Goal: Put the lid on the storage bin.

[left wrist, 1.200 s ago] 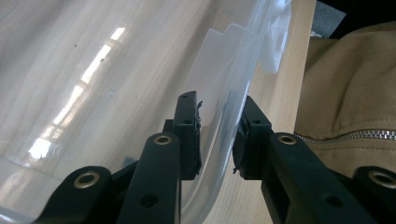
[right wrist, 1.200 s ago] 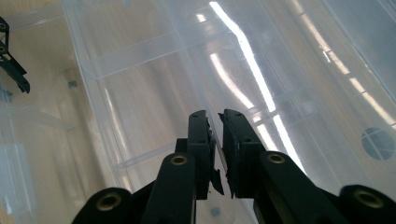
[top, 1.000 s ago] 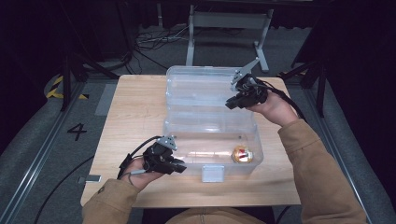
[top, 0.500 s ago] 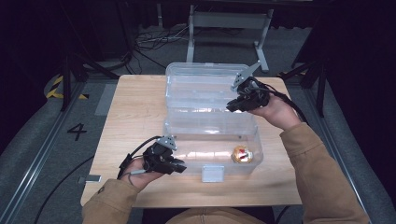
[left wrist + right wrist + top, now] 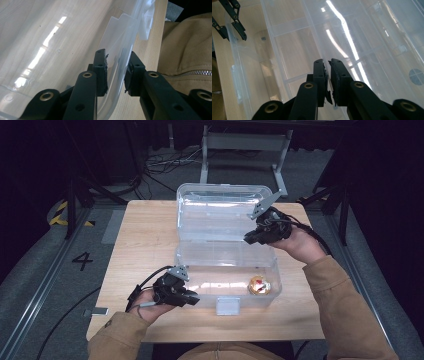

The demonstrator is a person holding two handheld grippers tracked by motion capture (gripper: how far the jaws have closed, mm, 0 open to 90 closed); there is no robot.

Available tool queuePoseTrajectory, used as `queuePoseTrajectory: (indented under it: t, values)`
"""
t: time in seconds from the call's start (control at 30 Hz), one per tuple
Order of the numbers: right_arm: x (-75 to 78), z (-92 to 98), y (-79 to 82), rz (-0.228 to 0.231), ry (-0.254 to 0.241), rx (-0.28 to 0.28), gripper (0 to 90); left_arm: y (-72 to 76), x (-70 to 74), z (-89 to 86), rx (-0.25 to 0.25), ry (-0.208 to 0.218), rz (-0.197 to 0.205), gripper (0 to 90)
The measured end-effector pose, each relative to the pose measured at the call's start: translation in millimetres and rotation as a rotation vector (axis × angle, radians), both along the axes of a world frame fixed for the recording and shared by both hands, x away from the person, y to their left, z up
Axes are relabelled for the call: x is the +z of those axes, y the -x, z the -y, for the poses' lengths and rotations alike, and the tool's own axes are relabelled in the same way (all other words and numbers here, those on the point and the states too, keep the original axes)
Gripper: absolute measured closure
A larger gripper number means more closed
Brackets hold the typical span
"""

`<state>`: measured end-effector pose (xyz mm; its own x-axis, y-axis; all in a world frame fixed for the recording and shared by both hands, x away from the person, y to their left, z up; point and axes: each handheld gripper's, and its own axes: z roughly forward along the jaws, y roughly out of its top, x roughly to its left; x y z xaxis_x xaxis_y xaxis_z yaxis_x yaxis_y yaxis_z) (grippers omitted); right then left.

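right hand-held gripper [image 5: 248,239] pinches a thin clear inner tray [image 5: 294,47] at the box's hinge line, its jaws nearly pressed together on the tray's edge. left hand-held gripper [image 5: 194,299] straddles the near left wall of the clear plastic box [image 5: 225,255] on the table [image 5: 145,230], though whether the pads press it i cannot tell. the tray's long axis runs left to right, so a lift should go straight up, with the box steadied.
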<state>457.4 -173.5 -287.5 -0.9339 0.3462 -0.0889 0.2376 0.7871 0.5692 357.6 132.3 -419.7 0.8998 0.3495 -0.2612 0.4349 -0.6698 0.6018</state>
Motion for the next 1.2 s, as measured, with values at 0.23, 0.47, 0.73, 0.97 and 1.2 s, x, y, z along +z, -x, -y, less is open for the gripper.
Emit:
queuePoseTrajectory:
  t: [0.23, 0.47, 0.73, 0.97, 1.2]
  values:
    - [0.0, 1.6, 6.1, 0.004, -0.002, 0.019, 83.0, 0.1, 0.0, 0.0, 0.000, 0.001, 0.000, 74.3]
    - [-0.3, 2.6, 11.6, 0.007, 0.000, 0.020, 83.1, 0.1, -0.1, -0.1, 0.000, 0.002, -0.001, 74.3]
    - [-0.8, 2.4, 19.0, 0.013, 0.008, 0.031, 83.1, 0.2, -0.1, -0.1, 0.000, 0.003, -0.001, 74.3]
    - [-1.7, 2.2, 24.7, 0.021, 0.013, 0.042, 83.1, 0.1, -0.1, -0.2, -0.001, 0.003, -0.001, 74.3]
    - [-2.8, 2.7, 29.4, 0.018, 0.010, 0.045, 83.1, 0.1, -0.2, -0.2, -0.001, 0.003, 0.000, 74.3]
